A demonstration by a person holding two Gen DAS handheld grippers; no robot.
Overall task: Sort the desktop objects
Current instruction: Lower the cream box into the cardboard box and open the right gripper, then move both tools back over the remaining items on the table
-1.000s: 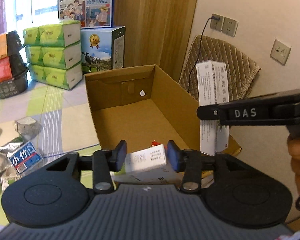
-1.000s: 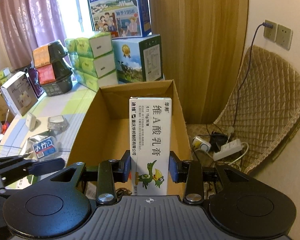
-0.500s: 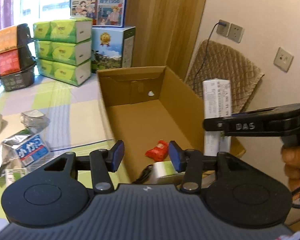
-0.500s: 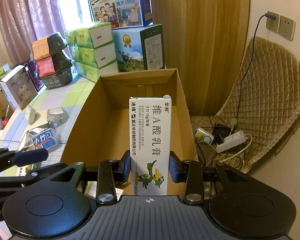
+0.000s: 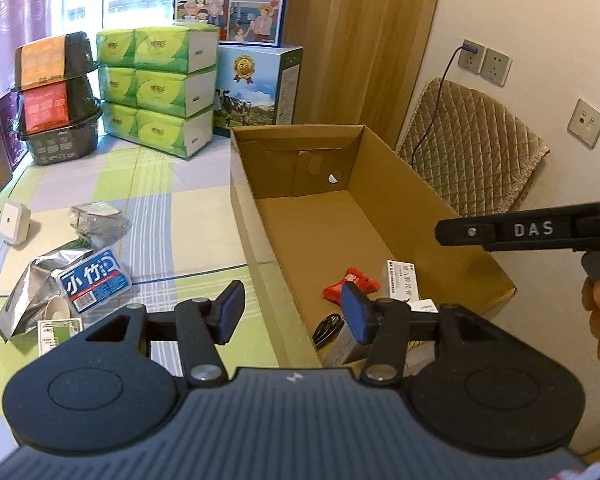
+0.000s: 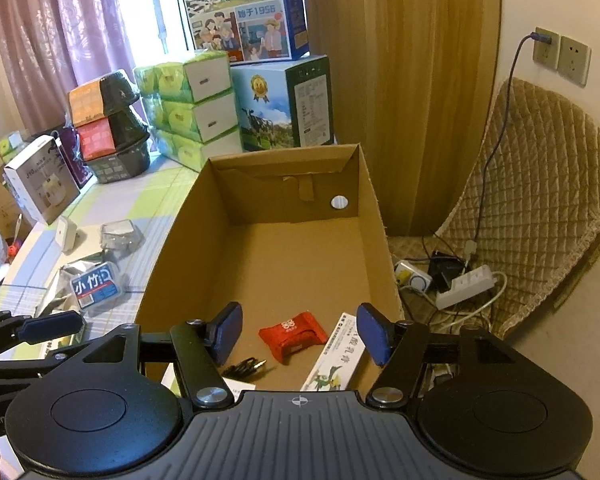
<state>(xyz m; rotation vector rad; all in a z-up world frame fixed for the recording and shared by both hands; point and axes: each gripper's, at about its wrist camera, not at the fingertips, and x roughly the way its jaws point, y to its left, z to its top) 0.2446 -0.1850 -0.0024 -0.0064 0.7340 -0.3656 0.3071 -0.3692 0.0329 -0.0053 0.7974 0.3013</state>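
While open-topped, cardboard box (image 6: 374,216) with red packet (image 6: 293,334), ointment carton (image 6: 336,360), cable (image 6: 246,368).

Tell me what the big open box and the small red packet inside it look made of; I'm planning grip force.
The big open box looks like plain brown corrugated cardboard, matte, with folded flaps and raw edges. The small red packet seems a soft glossy plastic or foil wrapper, creased and puffy; which of the two is unclear.

Right gripper (image 6: 300,334) fingers spread (empty) above white ointment box (image 6: 334,360) inside cardboard box (image 6: 374,216).
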